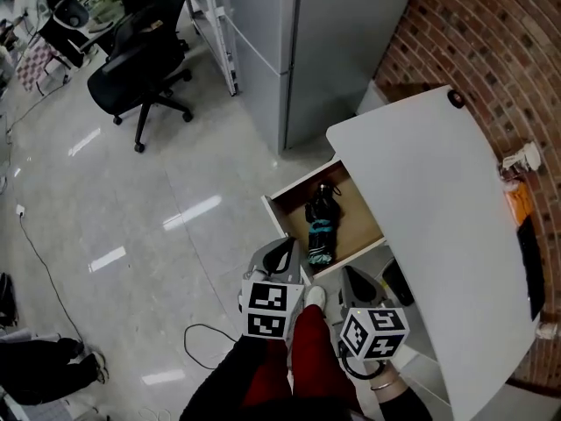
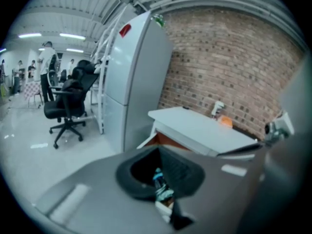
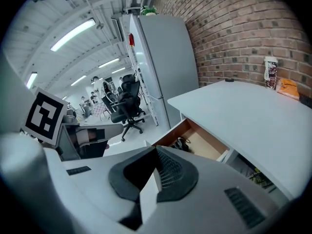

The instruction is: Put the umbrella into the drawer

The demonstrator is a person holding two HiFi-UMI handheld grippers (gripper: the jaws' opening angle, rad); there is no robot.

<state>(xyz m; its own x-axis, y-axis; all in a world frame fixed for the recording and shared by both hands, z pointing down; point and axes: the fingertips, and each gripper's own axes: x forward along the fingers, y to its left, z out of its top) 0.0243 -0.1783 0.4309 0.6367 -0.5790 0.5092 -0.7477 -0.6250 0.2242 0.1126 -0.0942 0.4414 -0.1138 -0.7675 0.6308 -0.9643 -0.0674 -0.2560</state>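
Left tongs closed jaw to jaw, holding nothing; right tongs likewise closed and empty; both just near of the open drawer under the white counter; the folded umbrella lies inside the drawer.

Desk sat on my right, against brick wall. Drawer stuck out from desk's left side, pulled open. Umbrella lay inside it, about mid-drawer. My left gripper hung just before drawer's near edge. My right gripper was beside it, closer to desk. Fridge stood beyond drawer. Office chair was further left and back, well apart. Cable lay on floor, left of my legs.
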